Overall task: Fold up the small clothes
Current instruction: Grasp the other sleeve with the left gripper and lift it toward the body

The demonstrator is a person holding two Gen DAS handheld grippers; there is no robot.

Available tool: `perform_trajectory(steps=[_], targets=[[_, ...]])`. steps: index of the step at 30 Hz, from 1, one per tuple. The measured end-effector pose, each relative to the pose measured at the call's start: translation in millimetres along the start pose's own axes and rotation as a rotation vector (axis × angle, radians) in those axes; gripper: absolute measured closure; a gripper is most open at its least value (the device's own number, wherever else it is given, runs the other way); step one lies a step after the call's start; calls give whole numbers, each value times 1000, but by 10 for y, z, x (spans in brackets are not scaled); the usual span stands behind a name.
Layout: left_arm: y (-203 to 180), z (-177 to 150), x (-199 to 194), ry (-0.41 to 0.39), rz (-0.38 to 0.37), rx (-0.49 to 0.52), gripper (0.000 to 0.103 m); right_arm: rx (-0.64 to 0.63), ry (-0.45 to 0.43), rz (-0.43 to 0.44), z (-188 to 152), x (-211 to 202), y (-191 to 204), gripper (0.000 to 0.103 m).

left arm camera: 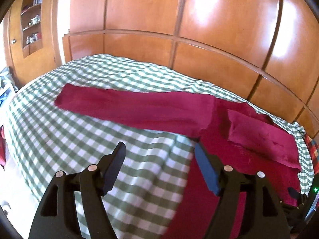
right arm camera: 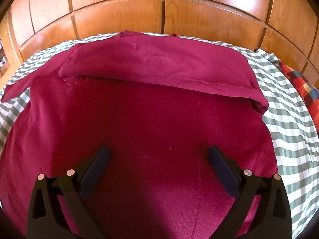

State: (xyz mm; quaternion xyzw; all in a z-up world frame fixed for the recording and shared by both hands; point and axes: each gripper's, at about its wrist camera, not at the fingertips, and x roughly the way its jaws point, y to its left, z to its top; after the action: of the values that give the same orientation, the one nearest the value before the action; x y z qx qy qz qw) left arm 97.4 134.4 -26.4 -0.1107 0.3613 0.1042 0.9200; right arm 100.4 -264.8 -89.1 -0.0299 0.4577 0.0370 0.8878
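A dark red long-sleeved top (right arm camera: 151, 123) lies flat on a green and white checked bedcover (left arm camera: 59, 131). In the left wrist view one sleeve (left arm camera: 131, 107) stretches out to the left, and the other sleeve (left arm camera: 263, 137) is folded across the body. In the right wrist view that folded sleeve (right arm camera: 159, 65) lies across the top's far part. My left gripper (left arm camera: 159, 149) is open and empty, above the cover at the top's left edge. My right gripper (right arm camera: 159, 155) is open and empty, over the middle of the top's body.
A wall of glossy wooden wardrobe panels (left arm camera: 179, 20) stands right behind the bed. A red, blue and yellow checked cloth (right arm camera: 301, 87) lies at the bed's right edge. A wooden shelf niche (left arm camera: 32, 20) with small items is at the far left.
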Motion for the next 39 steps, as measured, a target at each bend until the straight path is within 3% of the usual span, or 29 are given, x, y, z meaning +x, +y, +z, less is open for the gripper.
perform_trajectory(steps=[10, 14, 19, 25, 30, 39], targets=[[583, -82, 230, 88, 31, -115, 25, 4, -20, -3, -38, 10, 20, 3], [1129, -20, 374, 149, -9, -322, 44, 7, -26, 2, -45, 6, 11, 3], [1768, 89, 497, 139, -37, -532, 53, 5, -33, 2, -54, 0, 15, 3], [2208, 273, 724, 119, 9, -629, 57, 4, -35, 3, -60, -2, 15, 3], [2453, 468, 1042, 153, 32, -669, 75, 4, -35, 3, -59, -3, 14, 3], [2641, 723, 1466, 184, 156, -665, 76, 1, -37, 1, -65, 0, 12, 3]])
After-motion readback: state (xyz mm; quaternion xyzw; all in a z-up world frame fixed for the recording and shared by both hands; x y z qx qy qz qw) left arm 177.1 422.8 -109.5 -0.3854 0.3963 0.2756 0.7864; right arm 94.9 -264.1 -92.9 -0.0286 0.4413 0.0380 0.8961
